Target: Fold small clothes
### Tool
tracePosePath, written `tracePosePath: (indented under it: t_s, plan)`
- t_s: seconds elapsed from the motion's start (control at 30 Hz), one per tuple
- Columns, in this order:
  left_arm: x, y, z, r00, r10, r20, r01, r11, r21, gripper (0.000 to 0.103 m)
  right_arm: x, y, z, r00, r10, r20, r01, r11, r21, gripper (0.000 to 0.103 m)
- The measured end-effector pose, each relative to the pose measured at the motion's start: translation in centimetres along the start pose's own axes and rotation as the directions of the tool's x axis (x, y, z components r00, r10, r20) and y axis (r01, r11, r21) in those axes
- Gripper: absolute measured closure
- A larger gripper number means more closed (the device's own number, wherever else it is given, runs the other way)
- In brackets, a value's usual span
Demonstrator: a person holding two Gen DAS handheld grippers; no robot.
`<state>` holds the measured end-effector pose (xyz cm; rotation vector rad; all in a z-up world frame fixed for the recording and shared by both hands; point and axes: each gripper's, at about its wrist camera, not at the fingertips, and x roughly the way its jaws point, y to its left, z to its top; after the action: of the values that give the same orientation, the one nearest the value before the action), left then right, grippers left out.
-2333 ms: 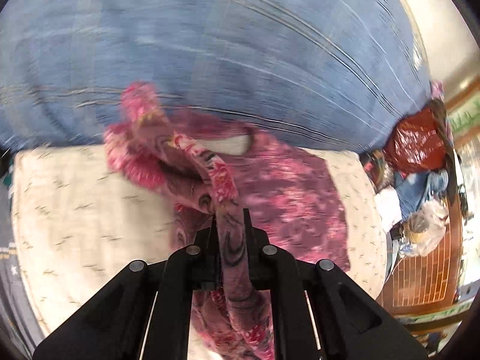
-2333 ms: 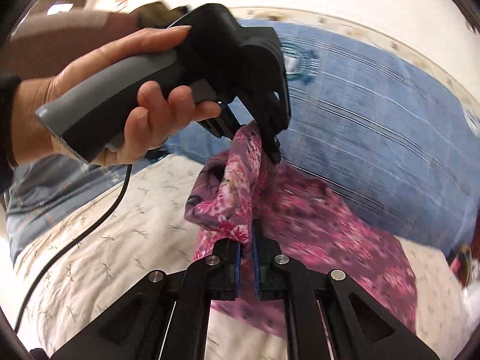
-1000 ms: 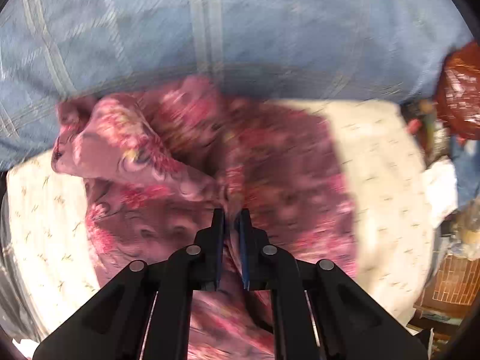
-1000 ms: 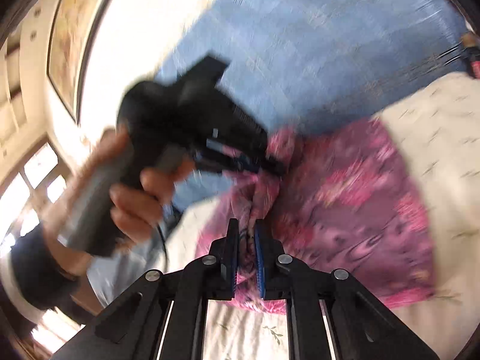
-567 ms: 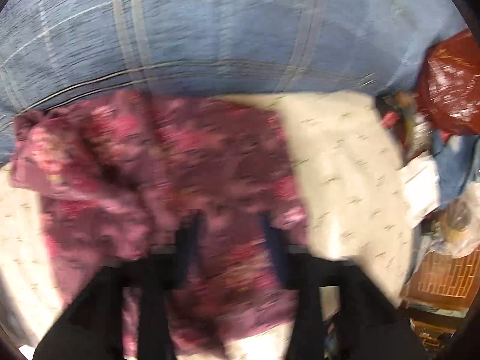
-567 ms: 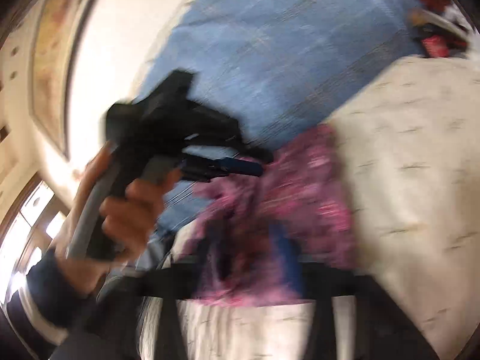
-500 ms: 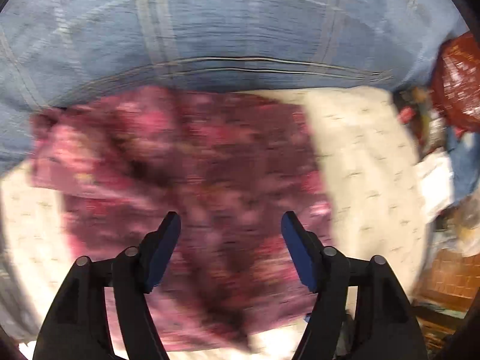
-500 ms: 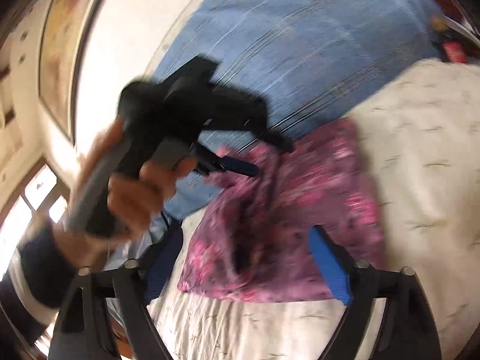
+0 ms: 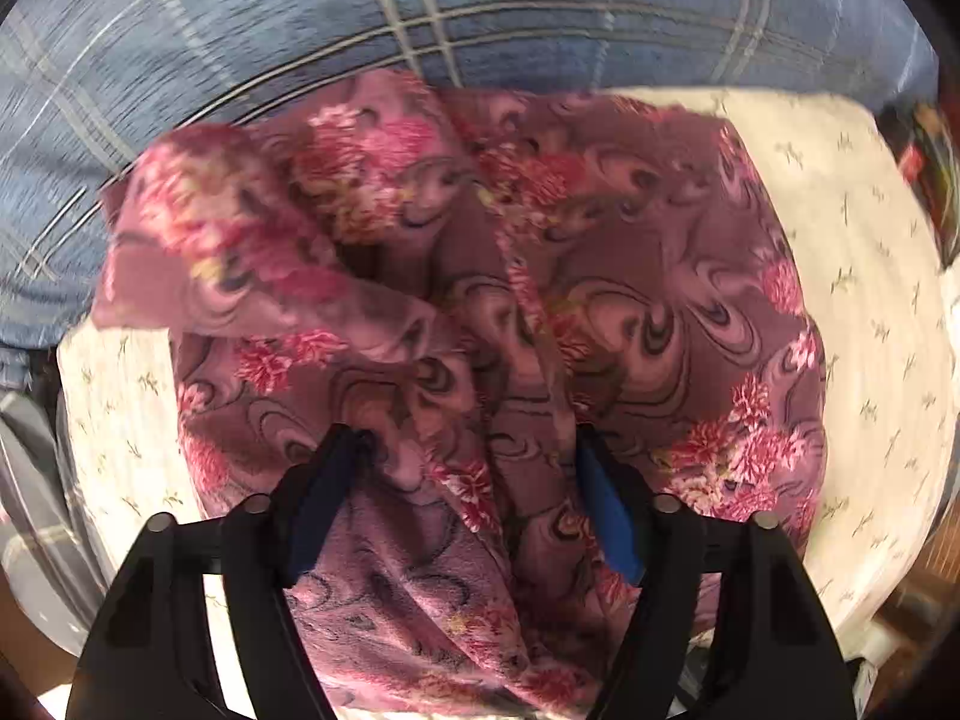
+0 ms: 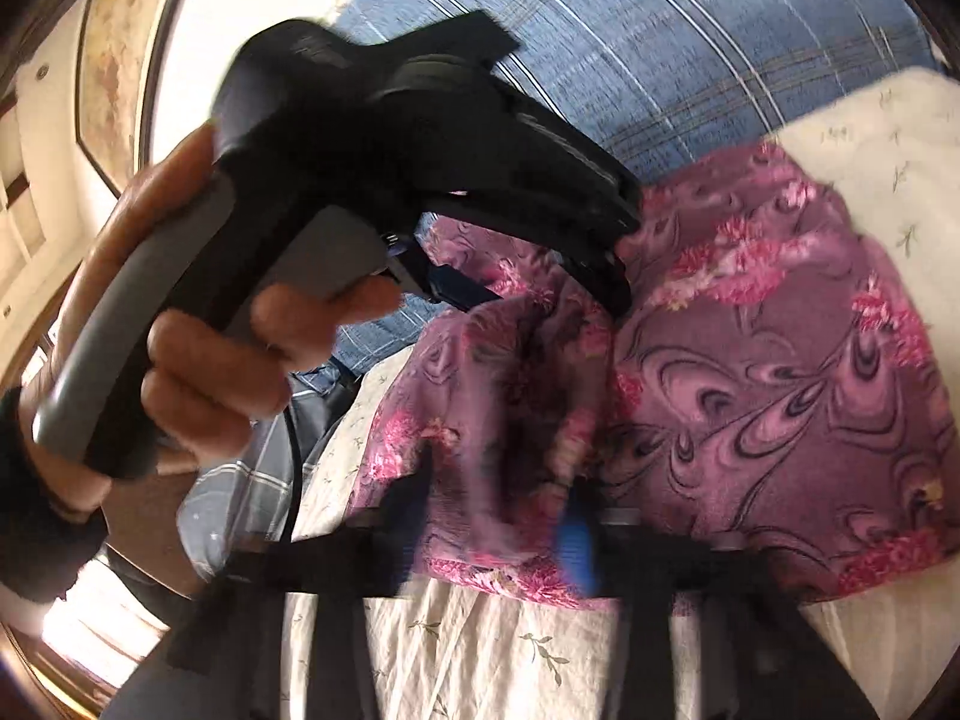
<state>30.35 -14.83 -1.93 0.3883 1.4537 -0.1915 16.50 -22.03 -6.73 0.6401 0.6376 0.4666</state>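
Left gripper (image 9: 465,450) points down over the purple floral garment (image 9: 630,300), jaws apart and just been narrowing; a raised ridge of cloth sits between the blue pads (image 9: 606,498), not visibly clamped. Right gripper (image 10: 510,516) is motion-blurred, jaws just been closing with a bunched fold between them; grip can't be confirmed. Garment lies rumpled on the cream sprigged sheet (image 9: 870,300), far edge against the blue plaid bedding (image 9: 480,0). Person's hand (image 10: 198,360) holds the left gripper's handle.
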Motion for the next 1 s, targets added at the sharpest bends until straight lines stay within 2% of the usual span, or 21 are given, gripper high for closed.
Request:
tracePosePath:
  t_s: [0.03,0.1,0.13,0.27,0.37,0.47,0.53,0.6,0.63,0.7,0.73,0.77,0.8,0.83,0.87,0.93,0.97,1.0]
  plan:
    - [-0.2,0.5,-0.2,1.000,-0.008,0.011,0.008,1.000,-0.013,0.074,0.0,-0.4,0.1,1.000,0.021,-0.010,-0.021,1.000,0.023,0.093]
    - [-0.7,1.0,-1.1,0.999,-0.026,0.033,0.028,0.999,-0.040,0.086,-0.4,-0.8,0.3,0.999,0.040,0.006,-0.040,0.998,0.045,0.094]
    - [-1.2,1.0,-1.4,0.998,-0.026,0.056,0.029,0.998,-0.047,0.089,-0.9,-0.9,0.5,0.998,0.056,0.022,-0.057,0.997,0.054,0.094]
    - [-4.2,-0.4,-2.7,0.989,-0.050,0.142,0.056,0.998,-0.040,0.090,-3.6,-1.0,1.2,0.993,0.071,0.098,-0.078,0.995,0.065,0.094]
    - [-6.4,-2.7,-2.9,0.976,-0.114,0.188,0.116,0.993,0.001,0.090,-6.2,-1.4,1.5,0.982,0.067,0.178,-0.083,0.993,0.083,0.094]
    - [-7.2,-5.5,-2.4,0.955,-0.208,0.211,0.200,0.978,0.056,0.089,-9.6,-2.7,1.7,0.965,0.034,0.260,-0.071,0.989,0.132,0.094]
    - [-6.3,-7.3,-2.1,0.953,-0.230,0.198,0.220,0.973,0.073,0.089,-10.5,-4.4,1.6,0.962,-0.030,0.270,-0.021,0.982,0.186,0.094]
    - [-4.9,-8.2,-1.8,0.958,-0.231,0.169,0.227,0.973,0.046,0.089,-10.1,-6.5,1.4,0.973,-0.085,0.214,0.030,0.968,0.250,0.094]
    - [-4.2,-7.7,-1.6,0.956,-0.247,0.159,0.246,0.969,0.027,0.088,-8.9,-8.1,1.0,0.980,-0.122,0.156,0.071,0.952,0.298,0.094]
    - [-4.1,-5.9,-2.2,0.929,-0.322,0.182,0.332,0.943,-0.025,0.087,-7.7,-9.7,0.4,0.986,-0.140,0.087,0.101,0.931,0.351,0.096]
    - [-4.7,-4.8,-2.6,0.915,-0.353,0.196,0.367,0.929,-0.039,0.085,-7.9,-9.6,0.3,0.986,-0.131,0.107,0.086,0.934,0.348,0.092]
    - [-5.3,-3.8,-2.9,0.900,-0.382,0.208,0.400,0.915,-0.049,0.083,-8.4,-8.8,0.3,0.985,-0.131,0.113,0.087,0.941,0.328,0.083]
    - [-6.5,-1.9,-3.6,0.882,-0.406,0.238,0.431,0.900,-0.062,0.082,-8.4,-8.4,0.4,0.982,-0.149,0.113,0.108,0.945,0.308,0.075]
    - [-7.8,0.1,-4.4,0.864,-0.414,0.286,0.451,0.889,-0.078,0.078,-8.3,-8.0,0.8,0.976,-0.183,0.121,0.142,0.947,0.288,0.071]
    - [-8.5,1.6,-5.0,0.853,-0.415,0.318,0.462,0.882,-0.087,0.072,-8.8,-7.5,1.0,0.965,-0.220,0.142,0.174,0.944,0.280,0.070]
    - [-10.6,7.1,-6.6,0.823,-0.376,0.425,0.473,0.868,-0.150,0.037,-10.2,-6.9,1.9,0.946,-0.245,0.215,0.181,0.944,0.277,0.068]
    - [-10.6,9.8,-7.2,0.817,-0.342,0.464,0.467,0.864,-0.186,0.034,-11.4,-6.6,2.3,0.922,-0.264,0.283,0.186,0.944,0.273,0.061]
    - [-10.3,11.5,-7.8,0.823,-0.310,0.476,0.451,0.867,-0.214,0.033,-12.0,-6.4,2.8,0.903,-0.276,0.328,0.188,0.943,0.275,0.049]
